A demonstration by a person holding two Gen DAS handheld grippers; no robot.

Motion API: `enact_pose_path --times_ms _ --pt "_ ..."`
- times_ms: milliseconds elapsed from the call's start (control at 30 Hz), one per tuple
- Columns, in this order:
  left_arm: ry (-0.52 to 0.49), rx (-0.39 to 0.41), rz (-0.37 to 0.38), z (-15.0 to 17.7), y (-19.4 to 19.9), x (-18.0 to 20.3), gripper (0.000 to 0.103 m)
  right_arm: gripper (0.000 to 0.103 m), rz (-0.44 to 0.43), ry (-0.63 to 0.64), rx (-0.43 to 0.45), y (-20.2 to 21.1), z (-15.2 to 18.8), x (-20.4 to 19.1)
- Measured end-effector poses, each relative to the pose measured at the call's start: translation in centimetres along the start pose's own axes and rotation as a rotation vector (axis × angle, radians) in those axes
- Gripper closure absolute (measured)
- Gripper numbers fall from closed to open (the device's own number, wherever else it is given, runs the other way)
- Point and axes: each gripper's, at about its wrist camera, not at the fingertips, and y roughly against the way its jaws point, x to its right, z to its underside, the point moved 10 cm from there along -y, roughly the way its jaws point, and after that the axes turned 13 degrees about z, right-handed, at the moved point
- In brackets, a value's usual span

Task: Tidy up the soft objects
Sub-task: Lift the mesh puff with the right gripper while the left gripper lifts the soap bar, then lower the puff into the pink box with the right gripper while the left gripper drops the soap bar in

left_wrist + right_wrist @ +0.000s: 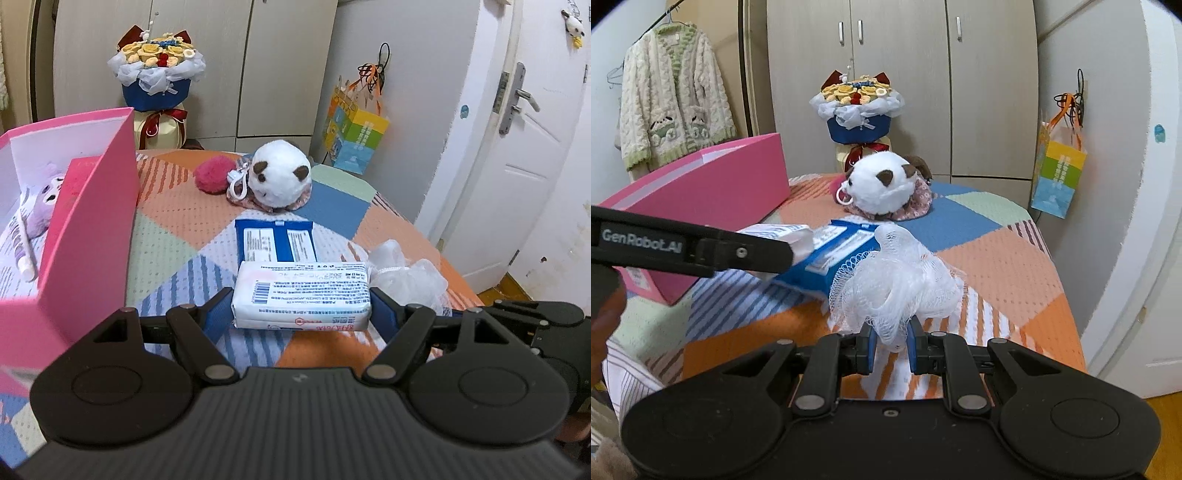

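1. Two hand-held grippers over a patchwork bedspread, each clamped on something soft.
2. Left gripper: blue pads pressed against the two ends of a white tissue pack, held crosswise above the bedspread, just right of the pink box.
3. Right gripper: jaws nearly together, pinching the lower folds of a white mesh bath pouf, well right of the pink box.
4. Blue wipes packet: flat on the bedspread, right of the pink box, directly beyond the held tissue pack and touching or nearly touching it in the left wrist view.
5. White plush animal with brown ears: farther back on the bedspread, right of the pink box, sitting on a floral cloth, a white clip hanging at its side.
6. Red fluffy ball: between the pink box and the plush animal, just beside the plush.
7. Inside the pink box: a purple plush toy, a white tube lying across it, and a smaller pink carton leaning by the near wall.
8. Beyond the pink box, off the bed: a flower bouquet in blue wrap before the wardrobe doors.
9. Far right of the pink box: a colourful paper bag hanging on the wall, close to a white door.
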Motion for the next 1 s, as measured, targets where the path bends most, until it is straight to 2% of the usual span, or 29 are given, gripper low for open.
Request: enact_pose_path --times_ms 200,367,633,733,867,1000 --pt "0.031 -0.014 0.025 2.4 1.8 0.1 0.027 0.084 -0.013 0.021 -0.018 1.7 1.5 -0.4" --pt "0.003 -0.020 0.030 3.8 4.0 0.4 0.027 0.084 -0.019 0.046 -0.022 3.0 2.2 -1.4" --pt "0.016 -0.048 0.043 5.8 8.5 -1.1 0.027 0.088 -0.070 0.137 -0.002 6.2 1.3 -3.8" --pt "0.054 -0.056 0.067 6.2 9.9 -2.3 0.027 0.093 -0.099 0.161 0.011 7.2 0.7 -4.9" --pt "0.091 -0.042 0.060 6.2 11.4 -4.0 0.027 0.095 -0.111 0.182 0.031 7.4 -0.1 -6.3" --pt "0.085 -0.039 0.041 6.1 13.0 -4.7 0.027 0.096 -0.127 0.204 0.032 7.2 -0.7 -7.6"
